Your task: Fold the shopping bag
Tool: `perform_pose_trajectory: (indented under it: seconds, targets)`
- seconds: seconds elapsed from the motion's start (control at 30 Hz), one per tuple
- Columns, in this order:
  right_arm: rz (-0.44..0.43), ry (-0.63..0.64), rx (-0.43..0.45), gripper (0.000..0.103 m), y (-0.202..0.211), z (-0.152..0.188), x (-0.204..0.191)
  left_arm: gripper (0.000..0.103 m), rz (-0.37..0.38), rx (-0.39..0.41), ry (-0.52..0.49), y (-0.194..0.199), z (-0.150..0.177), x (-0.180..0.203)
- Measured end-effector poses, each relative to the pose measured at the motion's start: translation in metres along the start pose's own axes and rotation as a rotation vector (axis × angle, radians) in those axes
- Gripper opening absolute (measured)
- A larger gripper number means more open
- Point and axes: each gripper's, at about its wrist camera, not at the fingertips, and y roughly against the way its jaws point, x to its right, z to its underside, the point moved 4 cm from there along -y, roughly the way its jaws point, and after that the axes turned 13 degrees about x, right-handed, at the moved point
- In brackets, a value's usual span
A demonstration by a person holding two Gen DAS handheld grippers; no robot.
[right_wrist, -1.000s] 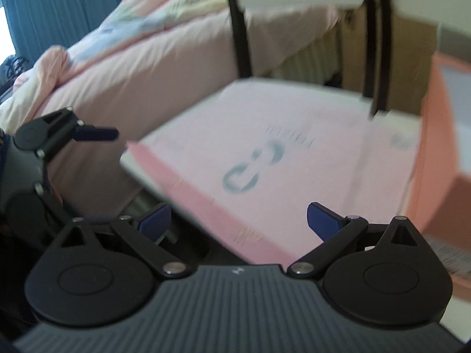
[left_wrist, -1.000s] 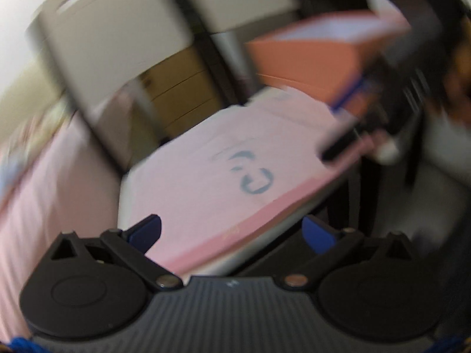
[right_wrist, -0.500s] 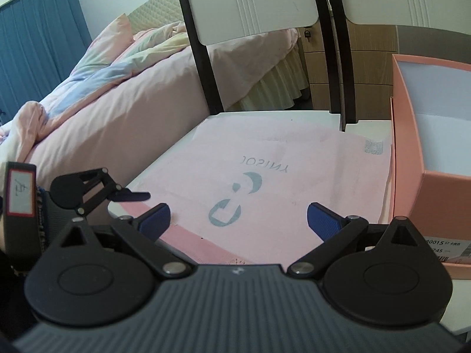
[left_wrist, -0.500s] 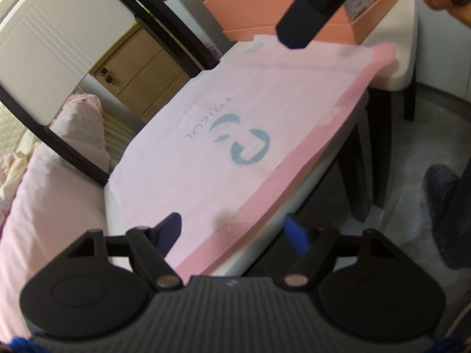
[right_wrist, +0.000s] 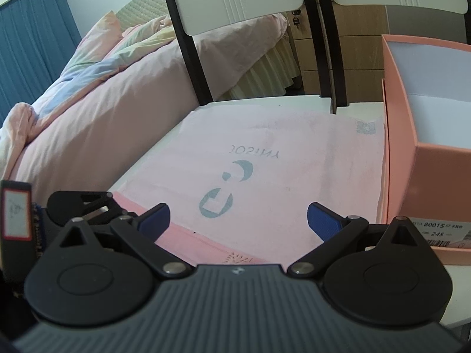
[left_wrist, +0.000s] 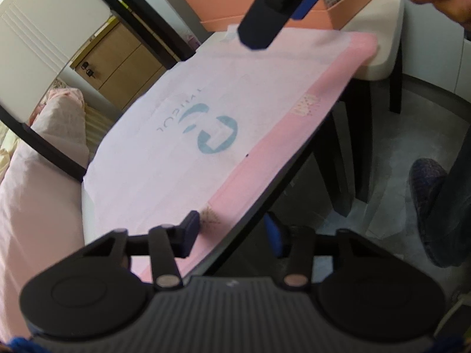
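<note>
— Pink shopping bag (left_wrist: 182, 135) lies flat on the chair seat (right_wrist: 262, 104); its underside is hidden

— Left gripper (left_wrist: 232, 223) jaws, just closing, straddle its near hem, not pinching; right gripper (right_wrist: 238, 217) jaws gape above it

The shopping bag (right_wrist: 265, 161) lies flat, pale pink with a teal logo and darker pink hem; the hem passes between the left claw (left_wrist: 232, 226) jaws.

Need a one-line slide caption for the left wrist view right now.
Left gripper closing around the darker pink hem of the flat pink shopping bag at the chair seat's front edge.
</note>
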Motion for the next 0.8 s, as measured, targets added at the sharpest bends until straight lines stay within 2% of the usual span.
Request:
perform_pose_trajectory:
  seconds: [0.1,0.17,0.3,0.37,0.4,0.43,0.6,0.77,0.8]
  targets:
    - [0.013,0.010,-0.001,0.102,0.000,0.001,0.000,0.031,0.010,0.014,0.026,0.006,-0.002,-0.001]
    - [0.012,0.023,0.010,0.102,0.003,0.002,-0.001,0.028,0.029,0.022,0.055,0.012,-0.003,-0.003]
    - [-0.056,0.076,0.066,0.101,0.011,0.000,-0.012,0.018,0.089,0.046,0.120,0.026,-0.006,-0.008]
    - [-0.084,0.148,0.104,0.094,0.016,0.001,-0.022,0.017,0.134,0.051,0.111,0.029,-0.007,-0.004]
    - [-0.095,0.186,0.121,0.085,0.017,0.001,-0.026,0.016,0.141,0.051,0.120,0.029,-0.007,-0.005]
    - [-0.089,0.217,0.133,0.071,0.018,0.002,-0.029,0.016,0.144,0.047,0.136,0.028,-0.008,-0.009]
    - [-0.117,0.284,0.161,0.066,0.019,0.001,-0.037,0.013,0.175,0.025,0.271,0.023,-0.016,-0.041]
    - [-0.037,0.246,0.144,0.061,0.016,-0.007,-0.029,0.013,0.171,-0.034,0.307,0.014,-0.033,-0.061]
    - [-0.016,0.238,0.142,0.055,0.016,-0.008,-0.026,0.013,0.177,-0.050,0.297,0.012,-0.039,-0.063]
